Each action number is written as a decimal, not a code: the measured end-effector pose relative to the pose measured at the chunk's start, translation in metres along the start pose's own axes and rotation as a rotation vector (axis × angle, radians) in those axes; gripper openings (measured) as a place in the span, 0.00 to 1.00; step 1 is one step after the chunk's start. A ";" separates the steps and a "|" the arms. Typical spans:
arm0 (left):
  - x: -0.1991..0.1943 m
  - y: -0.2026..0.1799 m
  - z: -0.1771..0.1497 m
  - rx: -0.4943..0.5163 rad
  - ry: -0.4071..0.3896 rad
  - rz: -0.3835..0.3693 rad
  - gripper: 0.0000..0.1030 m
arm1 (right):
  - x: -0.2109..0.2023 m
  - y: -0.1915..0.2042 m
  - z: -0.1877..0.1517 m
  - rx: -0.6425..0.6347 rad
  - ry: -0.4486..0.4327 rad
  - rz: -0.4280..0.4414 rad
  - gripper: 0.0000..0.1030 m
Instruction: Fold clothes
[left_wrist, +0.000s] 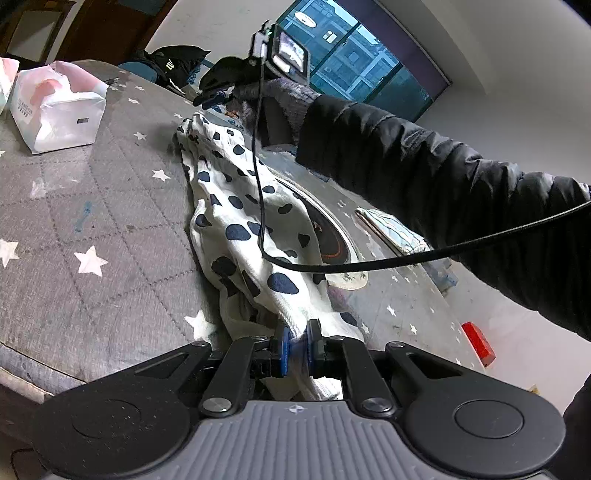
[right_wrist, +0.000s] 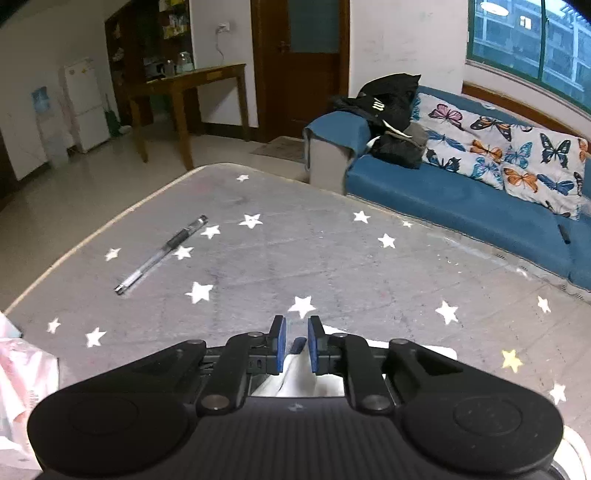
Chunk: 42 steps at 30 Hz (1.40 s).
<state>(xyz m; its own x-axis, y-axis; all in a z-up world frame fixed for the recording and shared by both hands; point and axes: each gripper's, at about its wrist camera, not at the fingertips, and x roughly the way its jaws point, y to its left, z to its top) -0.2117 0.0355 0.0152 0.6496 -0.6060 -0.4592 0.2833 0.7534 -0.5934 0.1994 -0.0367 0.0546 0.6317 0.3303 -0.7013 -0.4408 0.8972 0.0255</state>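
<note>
Reading labels: print on your white tissue pack (left_wrist: 59, 107) is too blurred to read.
Left gripper (left_wrist: 295, 345): pads pinch the spotted garment (left_wrist: 240, 229), stretched across the star-print table cover (left_wrist: 92, 206).
Right gripper (right_wrist: 295, 345): jaws slightly apart, white cloth between; grip unclear.
Obstacles: cable (left_wrist: 260, 166), pen (right_wrist: 160, 254).
Edges: sofa (right_wrist: 461, 199) beside table.
</note>
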 end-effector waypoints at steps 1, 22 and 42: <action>0.000 0.000 0.000 0.001 0.001 0.002 0.10 | -0.004 -0.001 -0.001 -0.014 0.003 -0.003 0.13; 0.008 0.001 0.005 0.018 -0.031 0.025 0.10 | -0.008 0.017 -0.038 -0.138 0.130 0.044 0.06; 0.004 -0.002 0.003 0.016 -0.045 0.026 0.10 | -0.012 0.023 -0.035 -0.100 0.055 0.128 0.00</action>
<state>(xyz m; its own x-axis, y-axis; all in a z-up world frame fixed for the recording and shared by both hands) -0.2076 0.0322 0.0160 0.6878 -0.5742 -0.4441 0.2769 0.7731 -0.5707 0.1589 -0.0303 0.0385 0.5317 0.4207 -0.7351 -0.5783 0.8144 0.0479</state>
